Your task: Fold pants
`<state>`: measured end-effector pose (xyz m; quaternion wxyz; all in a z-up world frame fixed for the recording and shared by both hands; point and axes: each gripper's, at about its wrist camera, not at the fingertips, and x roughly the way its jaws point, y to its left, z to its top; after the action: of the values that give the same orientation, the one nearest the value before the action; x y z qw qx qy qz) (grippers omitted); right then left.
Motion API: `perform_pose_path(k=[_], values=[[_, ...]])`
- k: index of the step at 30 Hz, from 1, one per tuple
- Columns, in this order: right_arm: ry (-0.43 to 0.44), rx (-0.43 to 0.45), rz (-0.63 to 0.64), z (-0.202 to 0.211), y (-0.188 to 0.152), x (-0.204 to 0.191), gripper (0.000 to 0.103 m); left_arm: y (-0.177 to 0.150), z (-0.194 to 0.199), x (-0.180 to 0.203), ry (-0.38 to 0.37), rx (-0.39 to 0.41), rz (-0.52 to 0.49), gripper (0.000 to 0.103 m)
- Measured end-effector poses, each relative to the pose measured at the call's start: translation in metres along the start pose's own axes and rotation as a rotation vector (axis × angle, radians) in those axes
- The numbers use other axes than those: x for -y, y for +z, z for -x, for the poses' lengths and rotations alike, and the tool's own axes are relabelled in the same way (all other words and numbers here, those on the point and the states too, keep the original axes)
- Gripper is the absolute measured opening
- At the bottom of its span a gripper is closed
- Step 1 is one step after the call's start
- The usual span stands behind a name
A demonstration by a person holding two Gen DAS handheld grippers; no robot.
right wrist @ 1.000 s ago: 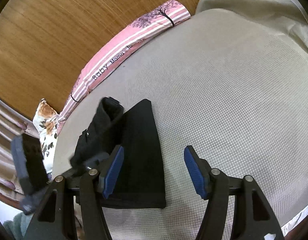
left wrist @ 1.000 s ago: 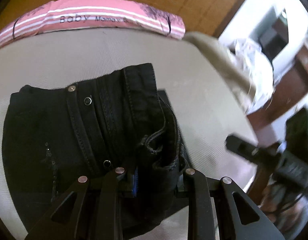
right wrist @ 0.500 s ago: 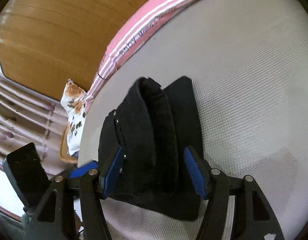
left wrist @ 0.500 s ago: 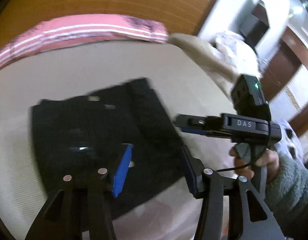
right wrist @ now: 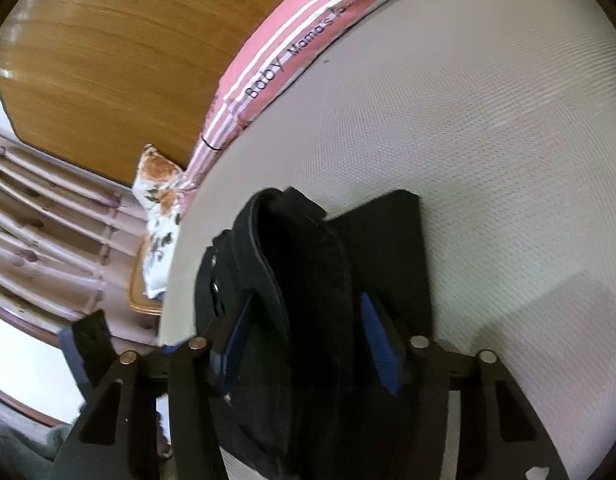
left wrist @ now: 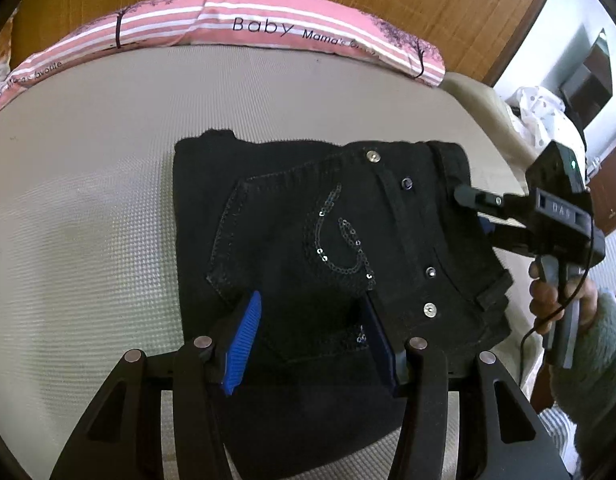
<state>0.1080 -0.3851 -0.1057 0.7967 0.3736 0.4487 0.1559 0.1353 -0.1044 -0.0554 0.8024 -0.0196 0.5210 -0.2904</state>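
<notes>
Released by the left gripper [left wrist: 311,340], pants [left wrist: 327,240] lie folded (right jaws closing).

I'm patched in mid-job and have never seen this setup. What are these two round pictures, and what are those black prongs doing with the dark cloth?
No robot here: a person holds a two-finger gripper in each hand, each with a fisheye camera looking along its fingers. The left view shows the left gripper open above folded black pants on a beige bed cover; a pink striped pillow lies behind. The right gripper, held in a hand, reaches the waistband. Its own view shows its jaws closing around that thick folded edge.
</notes>
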Motion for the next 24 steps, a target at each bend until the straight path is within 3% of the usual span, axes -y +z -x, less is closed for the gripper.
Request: perform_pose_path(k=[4, 6, 8, 12, 16, 22, 24], values=[[0.053, -0.017, -0.023, -0.009, 0.001, 0.004, 0.039, -0.001, -0.001, -0.006, -0.015, 0.011, 0.004, 0.053], [0.056, -0.017, -0.046, -0.008, 0.002, 0.002, 0.016, -0.001, 0.0, -0.009, -0.025, 0.011, 0.009, 0.053], [0.051, 0.007, -0.044, -0.001, -0.001, -0.009, 0.012, 0.002, 0.002, -0.009, -0.028, 0.011, 0.023, 0.053], [0.018, 0.067, -0.004, 0.024, -0.007, -0.046, 0.011, 0.009, 0.016, -0.005, -0.018, 0.052, 0.03, 0.053], [-0.022, 0.137, 0.002, 0.05, -0.015, -0.056, 0.01, 0.011, 0.029, 0.005, -0.019, 0.095, -0.026, 0.053], [-0.187, 0.148, -0.106, 0.047, -0.031, -0.002, 0.009, 0.003, 0.008, 0.007, -0.009, 0.022, -0.057, 0.053], [-0.155, 0.157, -0.14, 0.045, -0.033, 0.009, 0.011, -0.002, 0.002, 0.004, -0.003, 0.006, -0.067, 0.053]])
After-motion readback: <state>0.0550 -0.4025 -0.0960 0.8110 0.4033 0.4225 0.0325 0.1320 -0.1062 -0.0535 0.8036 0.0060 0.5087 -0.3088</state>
